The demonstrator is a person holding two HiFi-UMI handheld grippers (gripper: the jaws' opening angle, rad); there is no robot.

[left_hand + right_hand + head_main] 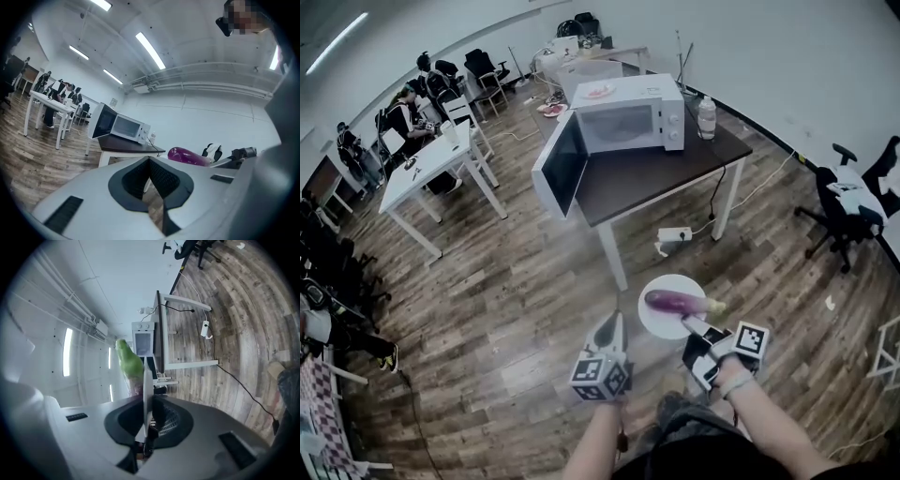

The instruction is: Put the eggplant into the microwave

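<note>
**Eggplant rides a plate; microwave stands open**

The right gripper point(692, 326) pinches the rim of the white plate point(656, 323), holding it level so the eggplant point(675, 302) lying on it cannot roll off; the left gripper point(612, 323), at the plate's 9 o'clock, is pressed together and empty, likely spare; the microwave point(628, 117) sits at 12 o'clock, its door point(562, 167) swung open to receive it.

Left tool point(613, 321) closed and empty, held level; right tool point(693, 326) clamped on plate point(659, 324) rim.
</note>
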